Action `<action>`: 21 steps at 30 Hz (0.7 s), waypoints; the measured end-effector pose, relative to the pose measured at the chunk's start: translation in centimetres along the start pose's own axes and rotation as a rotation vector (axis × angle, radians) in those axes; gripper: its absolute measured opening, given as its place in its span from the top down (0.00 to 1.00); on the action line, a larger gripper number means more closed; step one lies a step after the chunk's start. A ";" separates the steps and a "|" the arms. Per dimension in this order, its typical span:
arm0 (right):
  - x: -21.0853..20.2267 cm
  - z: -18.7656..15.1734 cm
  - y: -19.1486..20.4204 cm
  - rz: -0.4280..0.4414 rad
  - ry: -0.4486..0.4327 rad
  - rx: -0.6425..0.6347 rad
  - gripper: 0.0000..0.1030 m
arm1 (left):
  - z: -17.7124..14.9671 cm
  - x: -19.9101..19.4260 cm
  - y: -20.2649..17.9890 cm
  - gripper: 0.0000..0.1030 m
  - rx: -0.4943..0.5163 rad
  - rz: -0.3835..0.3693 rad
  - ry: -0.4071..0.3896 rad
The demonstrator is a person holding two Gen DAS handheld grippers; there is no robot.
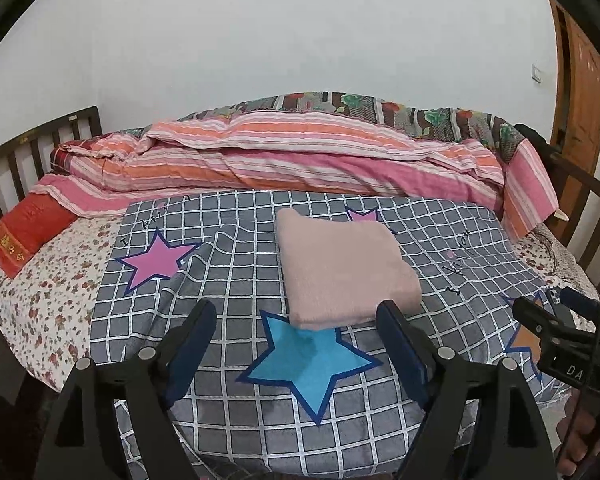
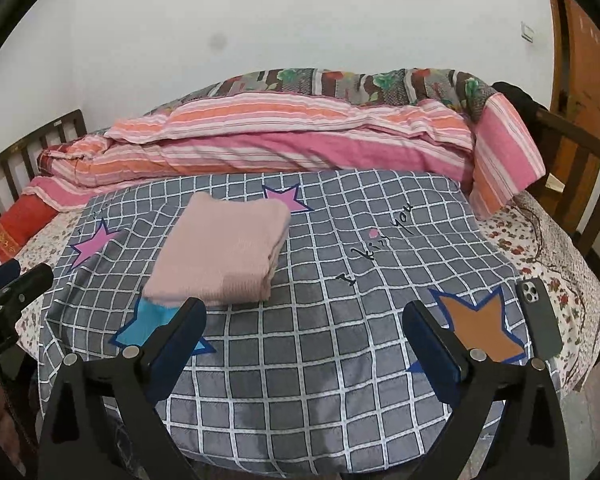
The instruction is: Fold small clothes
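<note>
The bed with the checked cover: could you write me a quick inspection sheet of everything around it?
Surface: grey checked cover with star patches, spread over a floral sheet.
Job's things: pink garment, folded into a neat stack, lying on the cover.
Clutter: dark smartphone at the cover's right edge; red pillow.
Grippers: left hand-held gripper open, empty; right hand-held gripper open, empty.
Cables: a thin dark cable on the right hand-held gripper.
Surroundings: striped quilt rolled along the wall, wooden bed rails, wooden door.
</note>
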State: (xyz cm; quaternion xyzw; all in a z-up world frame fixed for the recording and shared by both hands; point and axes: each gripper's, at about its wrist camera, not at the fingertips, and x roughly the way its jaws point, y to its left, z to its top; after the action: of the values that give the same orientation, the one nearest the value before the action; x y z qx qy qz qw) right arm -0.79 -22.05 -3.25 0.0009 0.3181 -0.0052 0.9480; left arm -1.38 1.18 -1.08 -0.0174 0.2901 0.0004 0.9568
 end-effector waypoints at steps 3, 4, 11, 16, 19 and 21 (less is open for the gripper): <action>-0.4 -0.1 0.0 0.001 -0.008 0.000 0.06 | -0.1 -0.3 -0.1 0.21 0.000 0.005 -0.007; -0.5 -0.1 0.0 -0.001 -0.010 -0.001 0.06 | -0.1 -0.3 -0.1 0.21 -0.001 0.005 -0.006; -0.8 -0.2 0.3 0.000 -0.016 -0.003 0.06 | -0.2 -0.4 0.1 0.21 -0.003 0.011 -0.001; -0.8 -0.2 0.3 0.003 -0.016 -0.002 0.06 | -0.2 -0.6 0.3 0.21 -0.006 0.014 -0.005; -0.8 -0.2 0.2 0.003 -0.015 0.004 0.06 | -0.2 -0.6 0.4 0.21 -0.003 0.014 -0.007; -0.8 -0.2 0.2 0.006 -0.014 0.008 0.06 | -0.2 -0.7 0.4 0.21 -0.003 0.014 -0.008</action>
State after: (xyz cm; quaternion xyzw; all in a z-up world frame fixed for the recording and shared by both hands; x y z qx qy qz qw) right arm -1.53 -21.80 -2.90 0.0055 0.3115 -0.0035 0.9502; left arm -2.04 1.56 -0.85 -0.0166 0.2865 0.0076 0.9579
